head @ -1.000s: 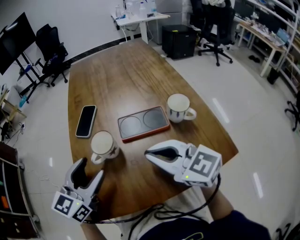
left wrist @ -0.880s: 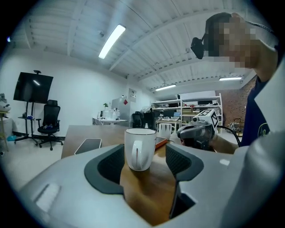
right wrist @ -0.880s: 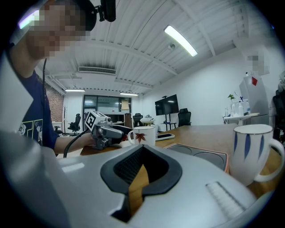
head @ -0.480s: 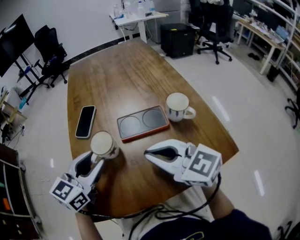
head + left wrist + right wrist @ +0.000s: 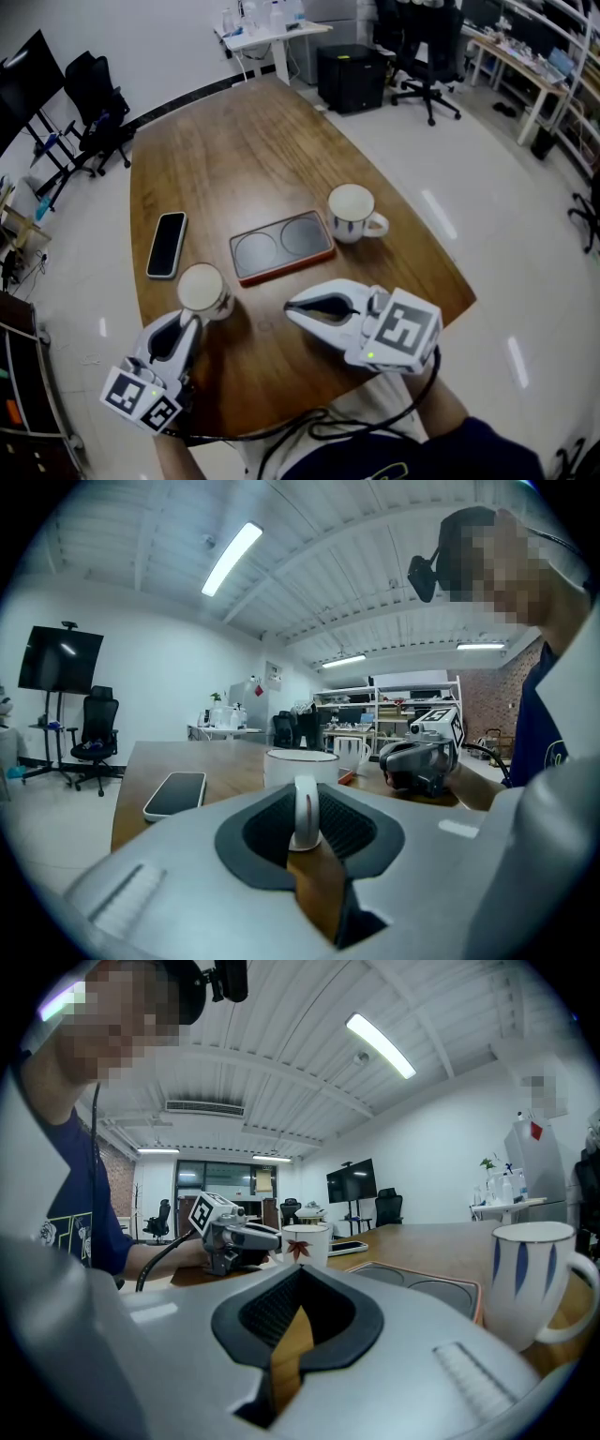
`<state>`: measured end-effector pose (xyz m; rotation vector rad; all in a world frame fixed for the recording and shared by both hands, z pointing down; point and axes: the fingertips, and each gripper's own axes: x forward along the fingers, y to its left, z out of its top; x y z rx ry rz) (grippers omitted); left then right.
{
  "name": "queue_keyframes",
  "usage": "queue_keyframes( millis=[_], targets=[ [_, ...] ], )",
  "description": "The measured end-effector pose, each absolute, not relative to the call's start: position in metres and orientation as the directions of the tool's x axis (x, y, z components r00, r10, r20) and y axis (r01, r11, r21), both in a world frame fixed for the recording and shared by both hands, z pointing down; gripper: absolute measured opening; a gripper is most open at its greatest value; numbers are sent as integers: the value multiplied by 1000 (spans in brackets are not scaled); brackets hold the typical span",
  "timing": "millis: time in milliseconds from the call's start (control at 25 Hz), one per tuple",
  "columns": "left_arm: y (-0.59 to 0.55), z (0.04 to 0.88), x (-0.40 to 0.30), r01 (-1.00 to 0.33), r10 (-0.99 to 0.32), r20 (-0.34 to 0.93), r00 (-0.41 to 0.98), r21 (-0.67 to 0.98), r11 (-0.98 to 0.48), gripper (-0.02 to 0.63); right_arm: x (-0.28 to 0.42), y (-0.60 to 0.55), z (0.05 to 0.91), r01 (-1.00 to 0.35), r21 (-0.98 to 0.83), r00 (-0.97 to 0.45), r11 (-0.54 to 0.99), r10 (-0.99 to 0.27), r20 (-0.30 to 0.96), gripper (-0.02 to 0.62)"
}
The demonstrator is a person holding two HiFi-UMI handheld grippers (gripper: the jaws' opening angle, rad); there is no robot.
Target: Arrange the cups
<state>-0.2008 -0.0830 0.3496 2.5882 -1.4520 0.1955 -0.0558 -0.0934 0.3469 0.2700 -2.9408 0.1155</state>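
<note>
A white cup (image 5: 202, 286) stands near the table's front left, and its handle (image 5: 306, 808) sits upright between the jaws of my left gripper (image 5: 187, 322). Those jaws are closing and their pads meet the handle on both sides. From the right gripper view this cup (image 5: 304, 1244) shows a red leaf print. A second white cup (image 5: 352, 211) with blue stripes (image 5: 530, 1279) stands to the right of an orange-rimmed tray (image 5: 281, 247) with two round dark recesses. My right gripper (image 5: 292, 309) is shut and empty, resting low in front of the tray.
A black phone (image 5: 167, 244) lies left of the tray on the wooden table (image 5: 244, 150). Beyond the table are office chairs, a white desk, a black box and a wall monitor. The person's arm and cables are at the near table edge.
My left gripper slid forward to the left cup and its jaws came together around the handle. The right gripper and both cups stayed where they were.
</note>
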Motion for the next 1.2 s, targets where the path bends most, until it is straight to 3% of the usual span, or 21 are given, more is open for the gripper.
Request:
queue_keyframes(
  millis=[560,840,1200],
  targets=[
    [-70,336,-180,-844,-836,119,535,44,-534,71,-56,-93,346,-187,-61,-966,980,-172,192,0],
    [-76,325,-174,-810,-813,37,581,125,-573,71,-56,-94,348,-185,-59,-966,981,-171,193,0],
    [-138,311,-154,-819,-818,56,572,94,-566,71,-56,-96,352,-190,-64,-964,980,-174,200,0]
  ],
)
